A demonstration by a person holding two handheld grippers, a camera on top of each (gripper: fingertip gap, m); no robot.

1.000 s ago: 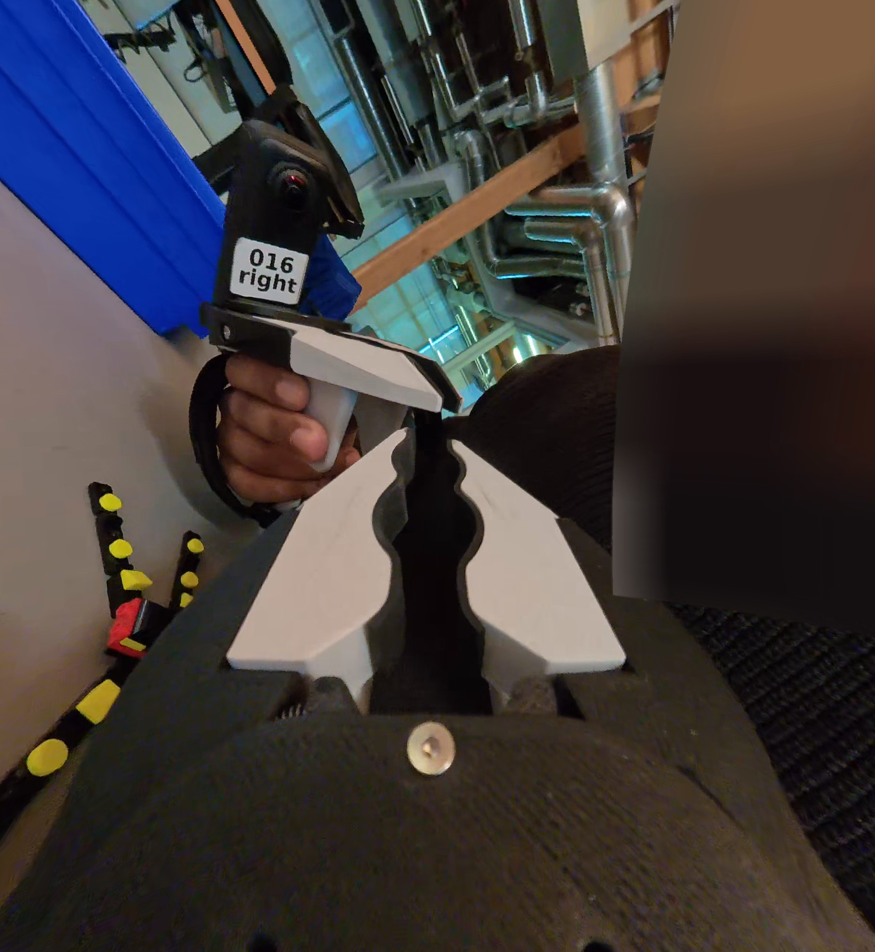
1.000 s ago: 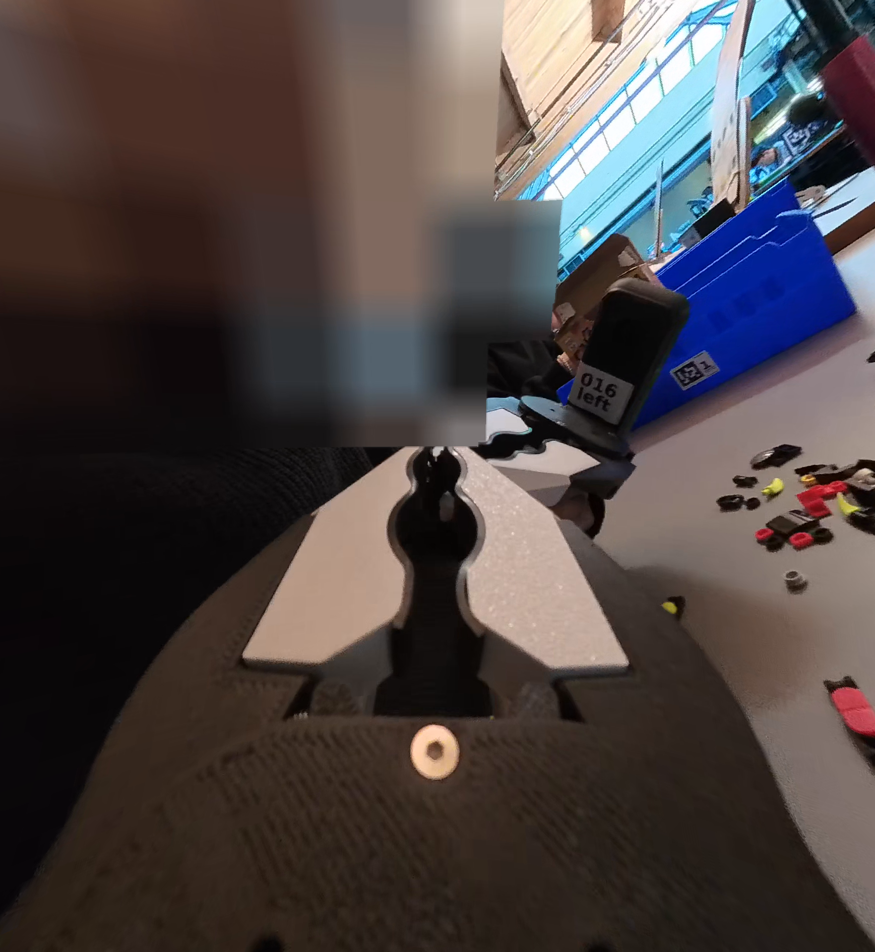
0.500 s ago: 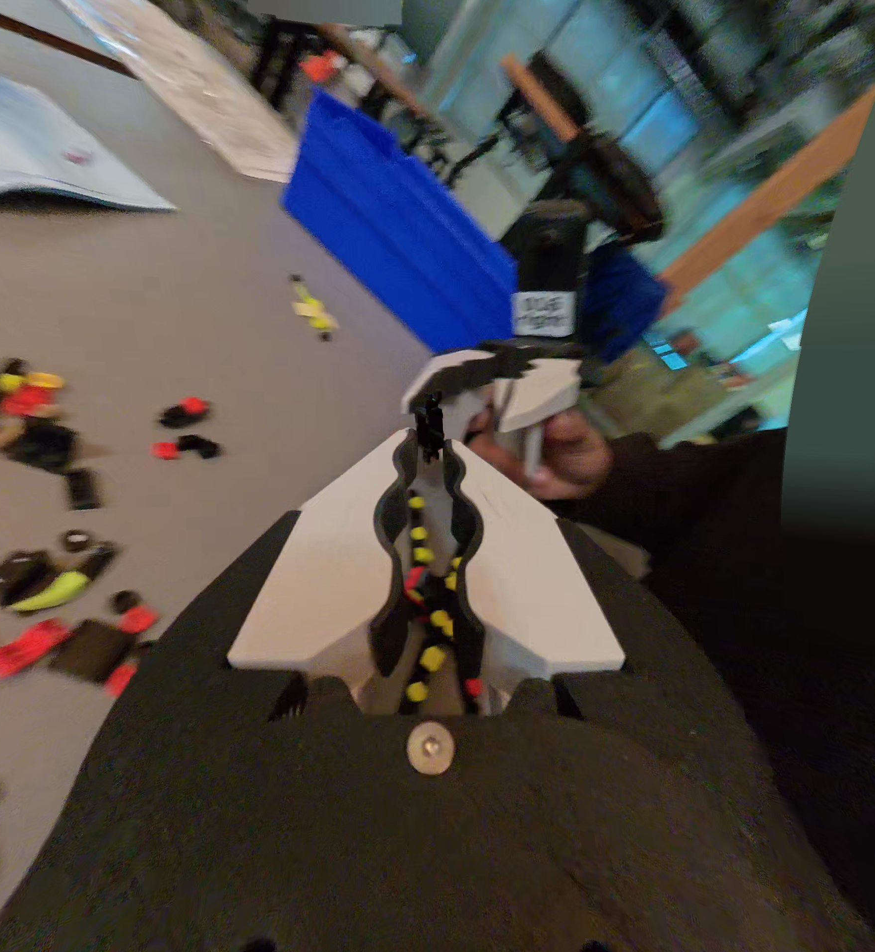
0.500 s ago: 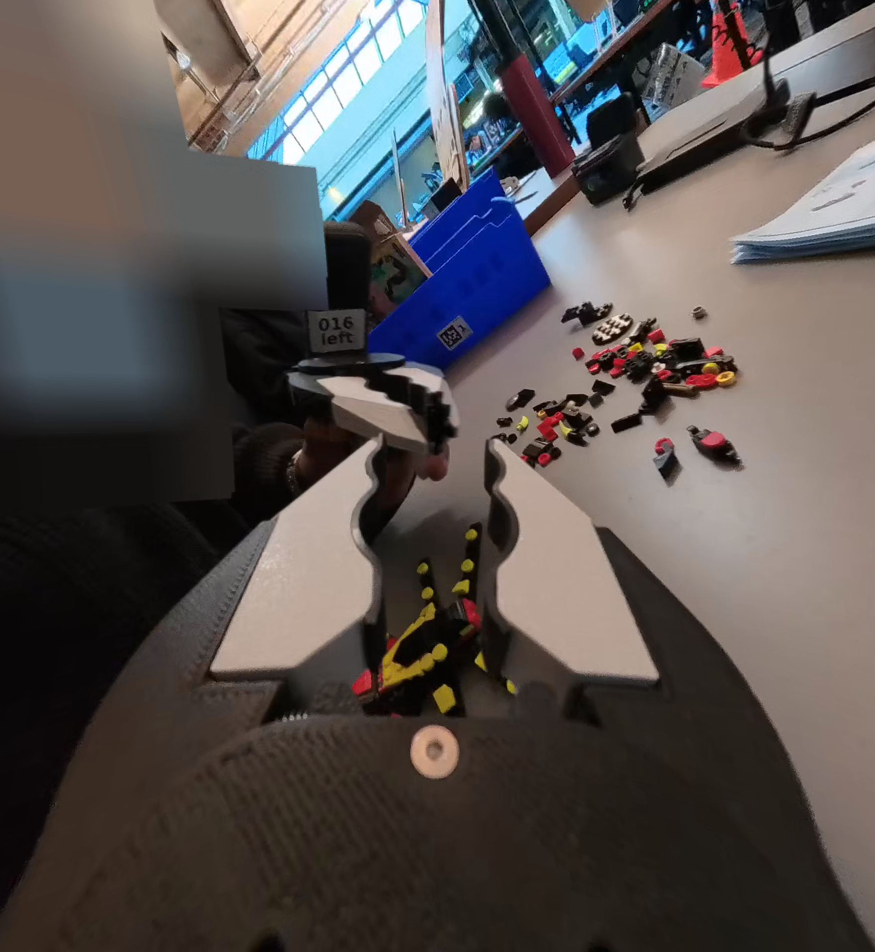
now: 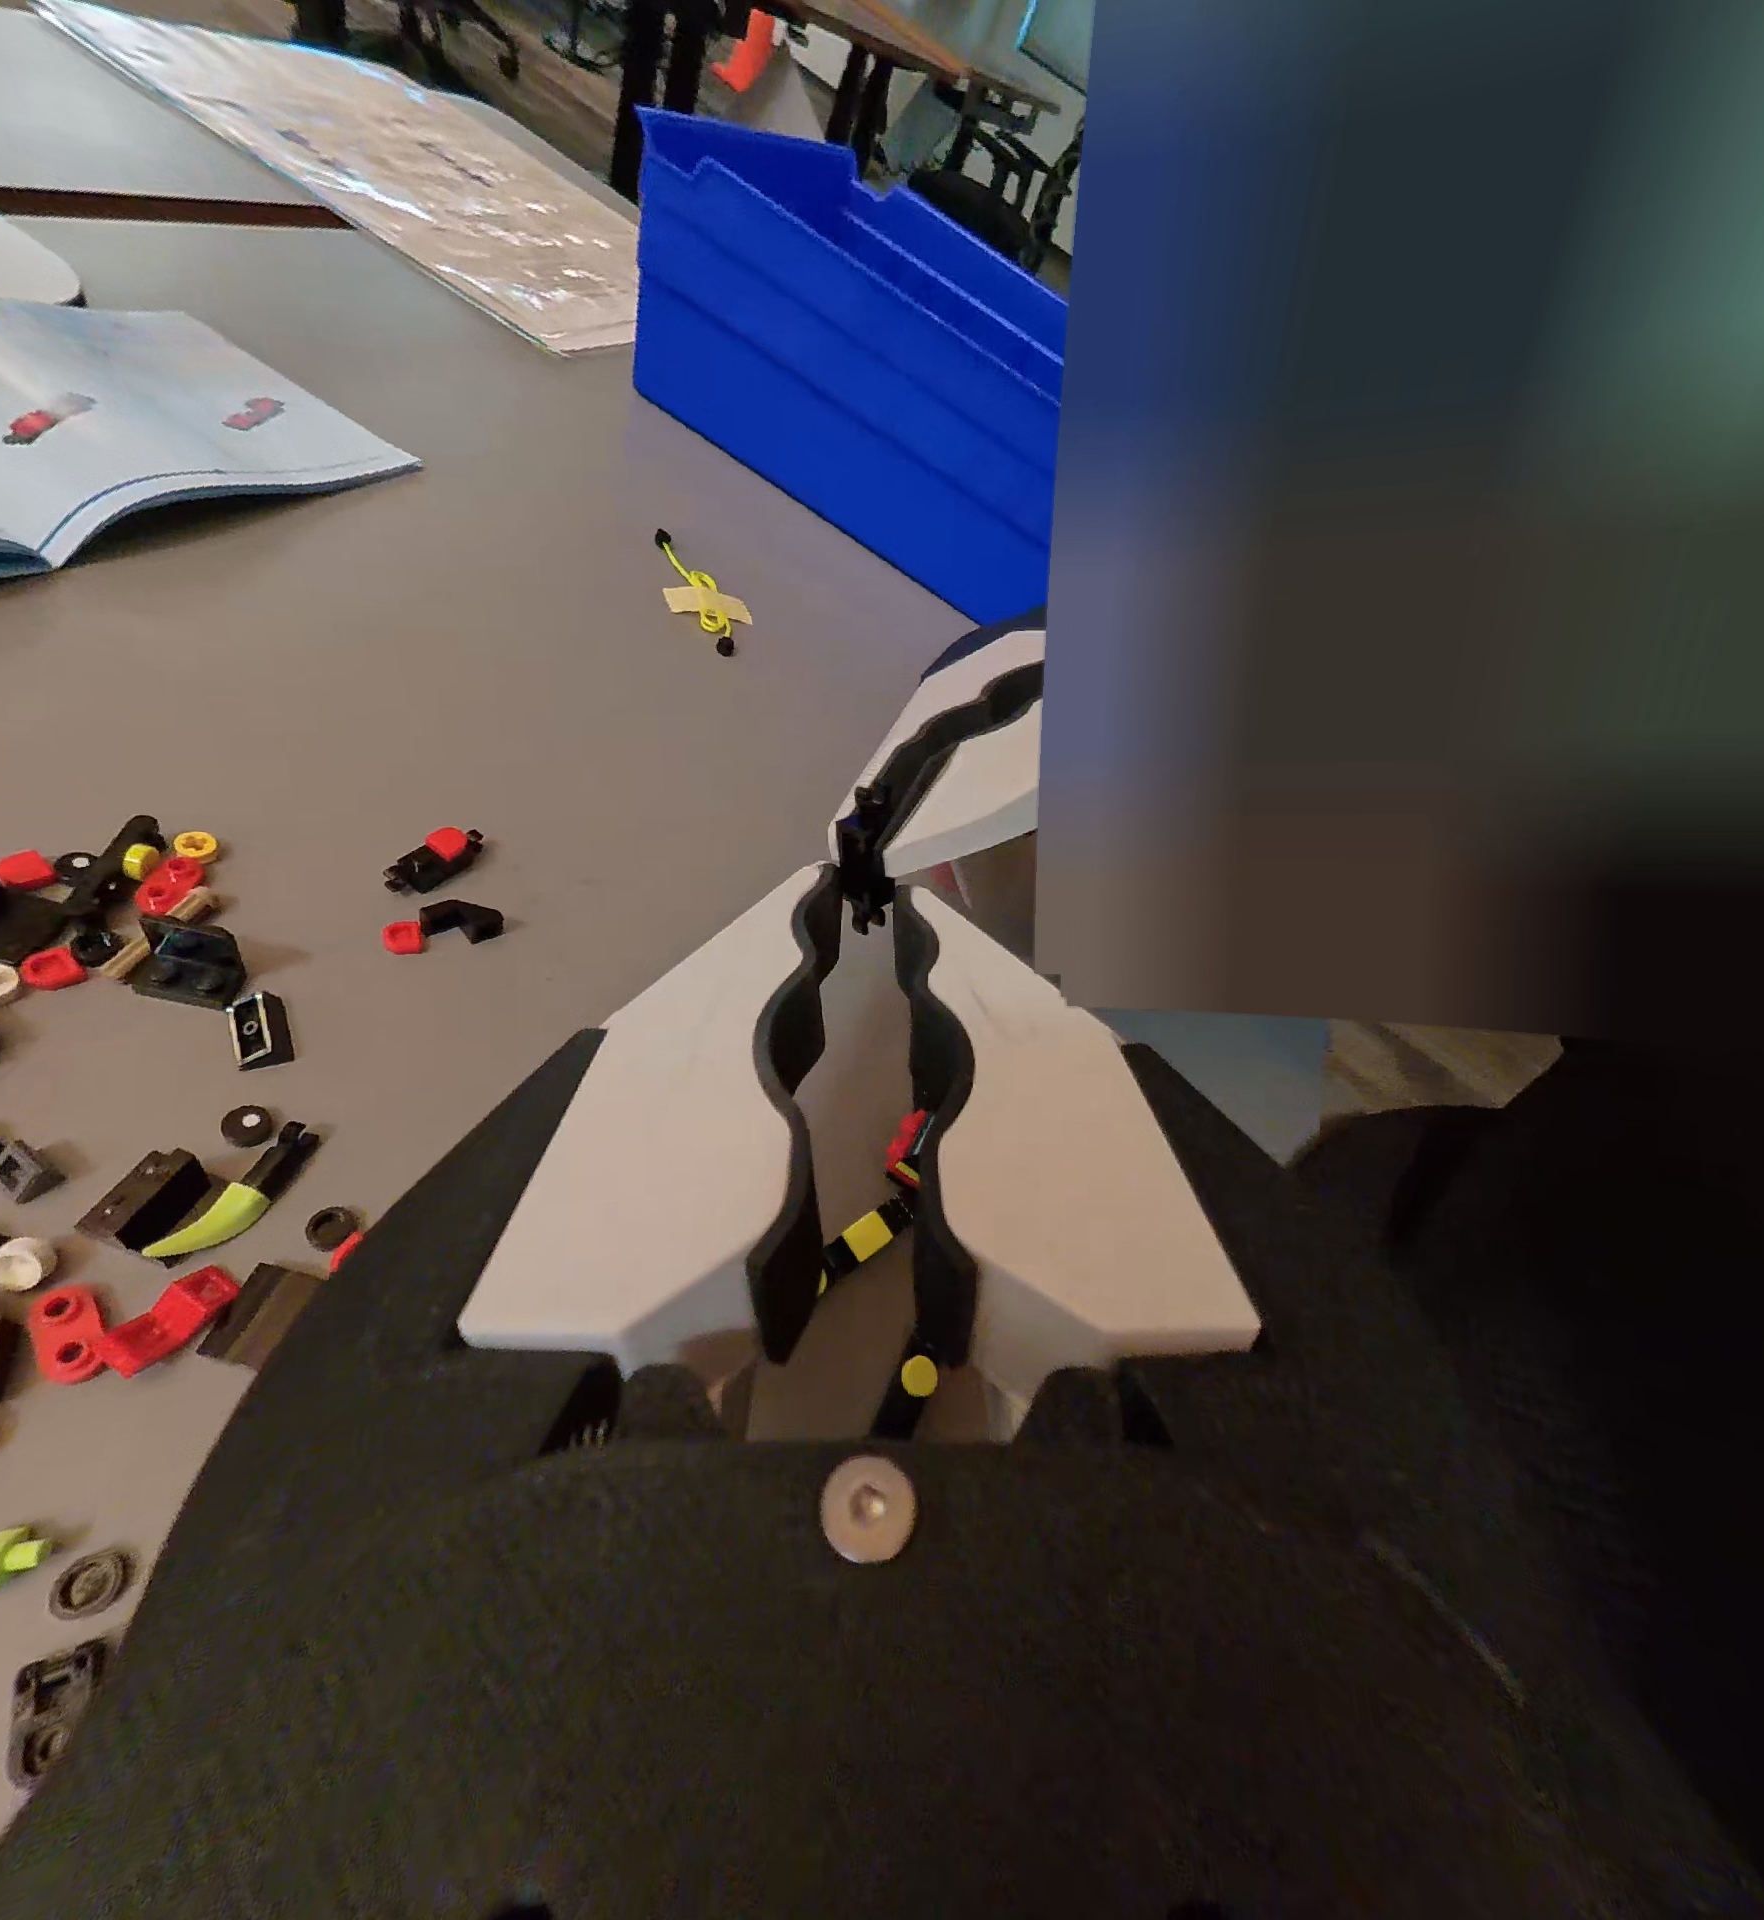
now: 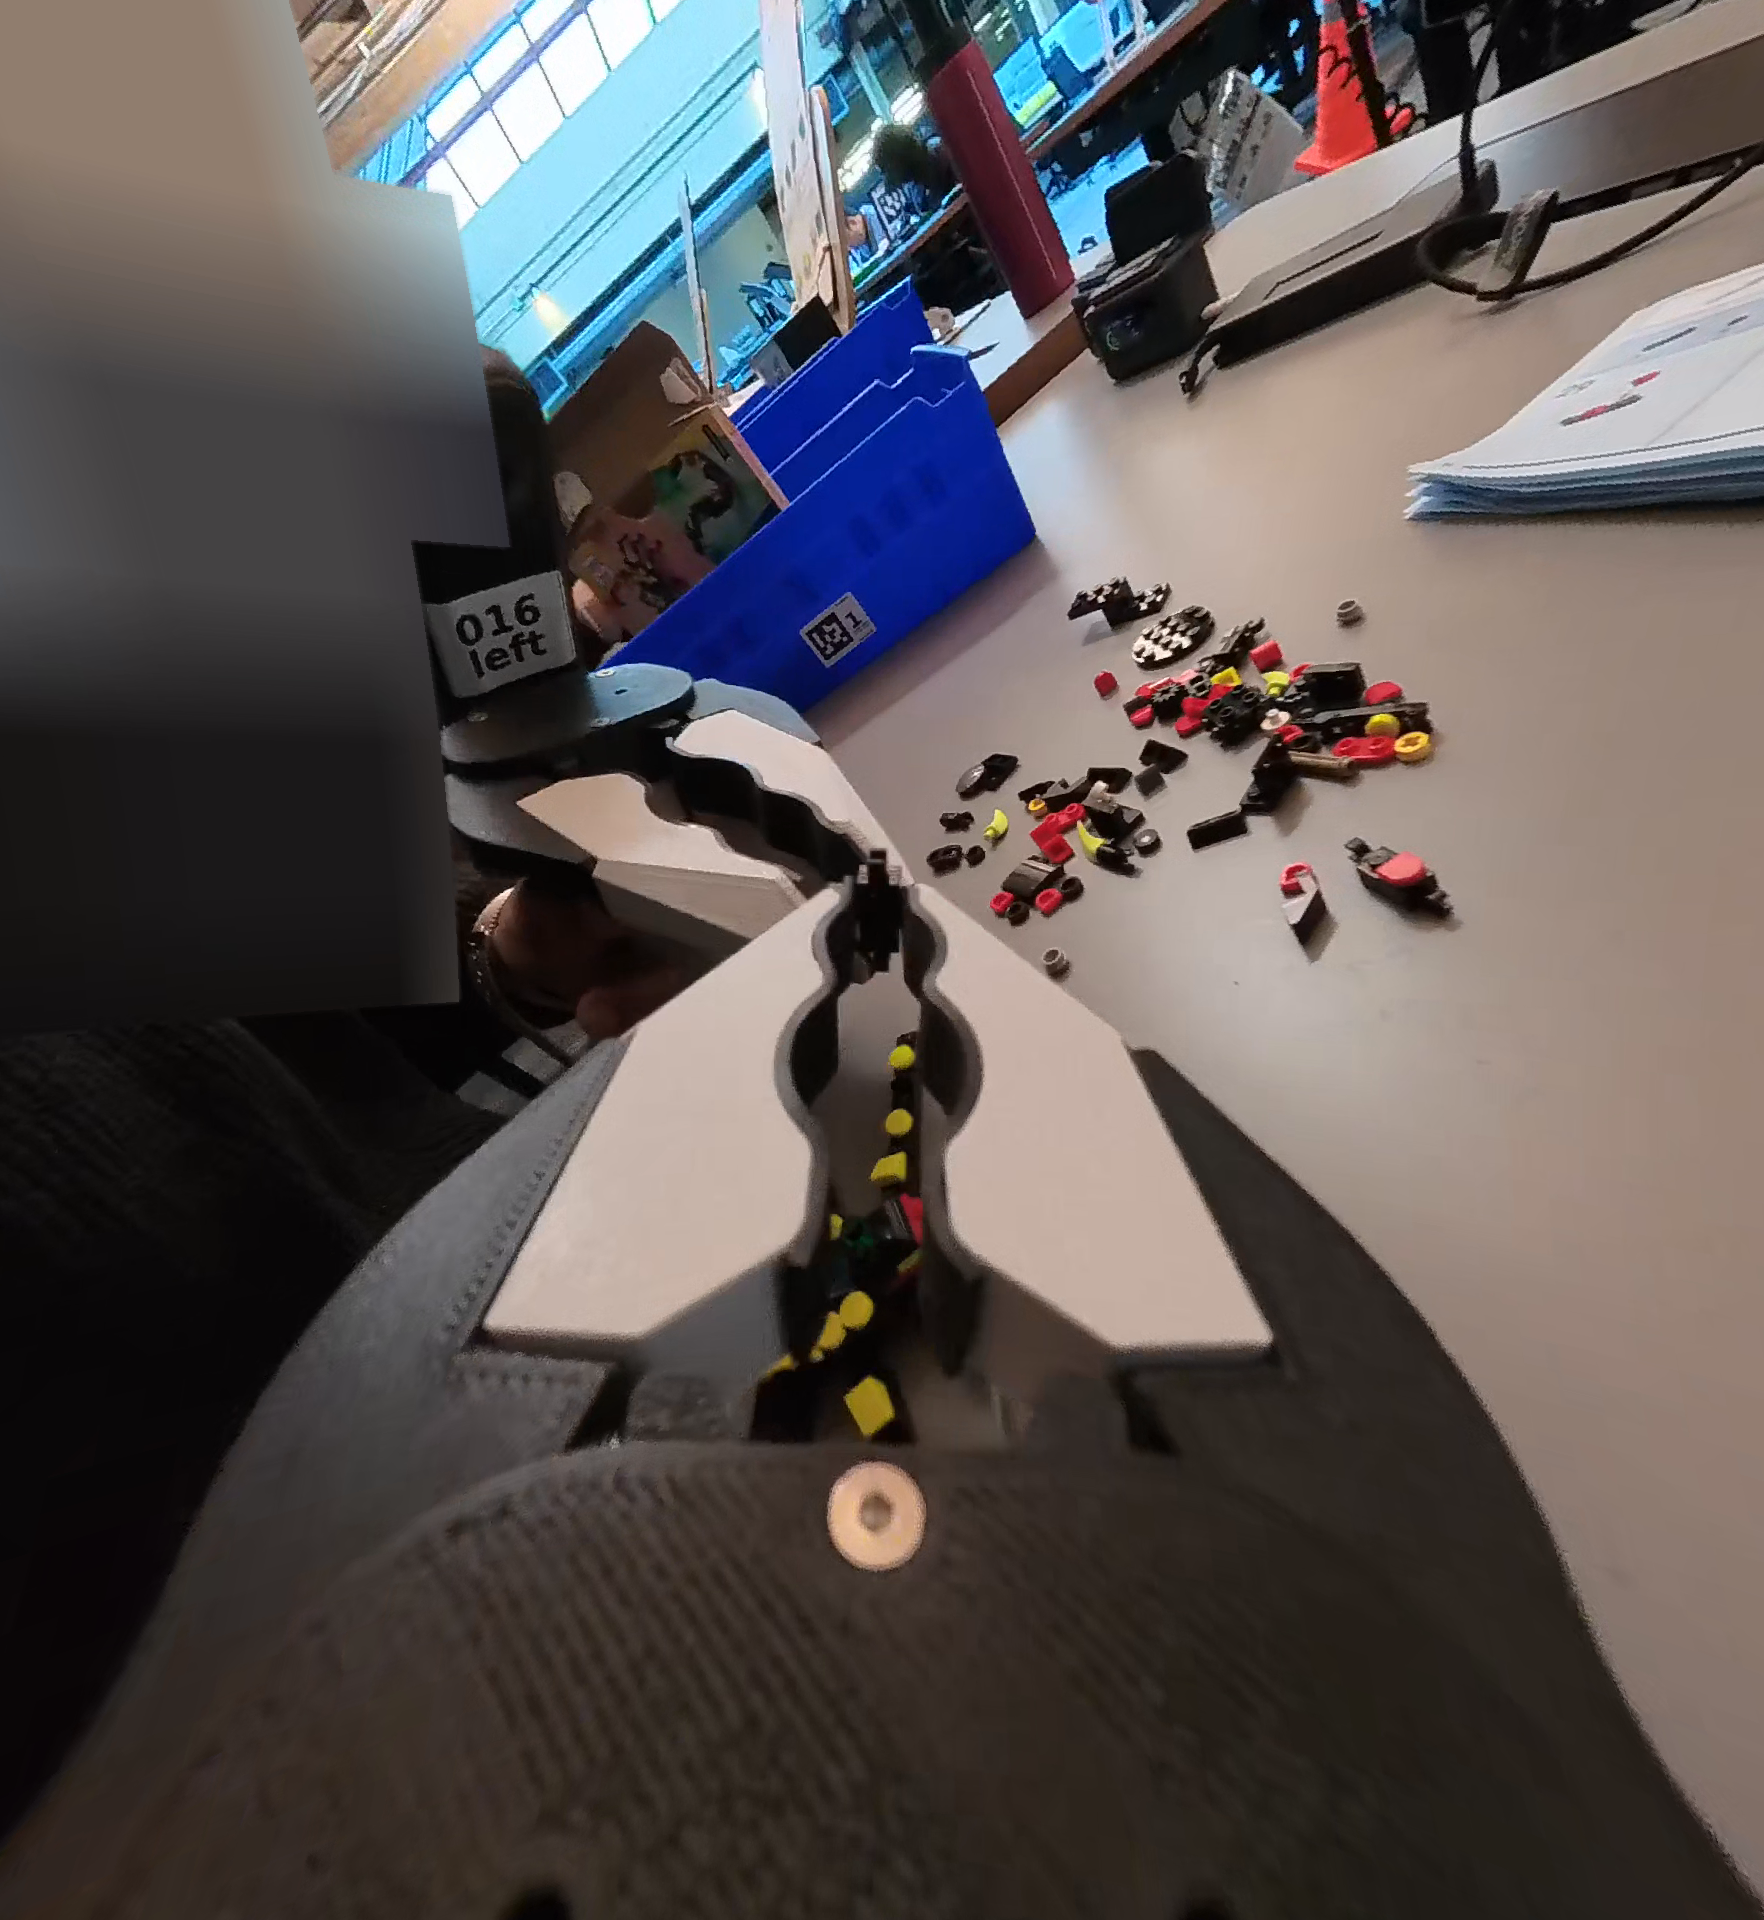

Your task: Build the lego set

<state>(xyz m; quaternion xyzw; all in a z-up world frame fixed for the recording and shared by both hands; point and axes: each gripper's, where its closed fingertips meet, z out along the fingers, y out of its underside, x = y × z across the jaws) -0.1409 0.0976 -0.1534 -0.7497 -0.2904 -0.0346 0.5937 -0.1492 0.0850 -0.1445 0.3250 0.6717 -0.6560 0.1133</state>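
Observation:
My left gripper (image 5: 862,899) is shut on a small black lego piece (image 5: 865,862) at its fingertips. My right gripper (image 6: 873,920) is shut on the same small black piece (image 6: 873,904) from the opposite side, so the two grippers meet tip to tip above the grey table (image 5: 545,727). The right gripper shows in the left wrist view (image 5: 945,774), the left gripper in the right wrist view (image 6: 722,800). A black, yellow and red lego build (image 6: 873,1257) lies on the table under both grippers, seen through the finger gaps (image 5: 873,1236).
Several loose black, red and yellow pieces (image 5: 140,935) (image 6: 1221,748) are scattered on the table. A blue bin (image 5: 836,343) (image 6: 857,540) stands behind. An open instruction booklet (image 5: 109,436) (image 6: 1636,416) lies farther off. A yellow string piece (image 5: 706,603) lies near the bin. The tips of both grippers are at nearly the same place.
Both grippers tilted down from facing upward to facing the table. The right gripper, open half a second ago, has shut on the small black piece held by the left.

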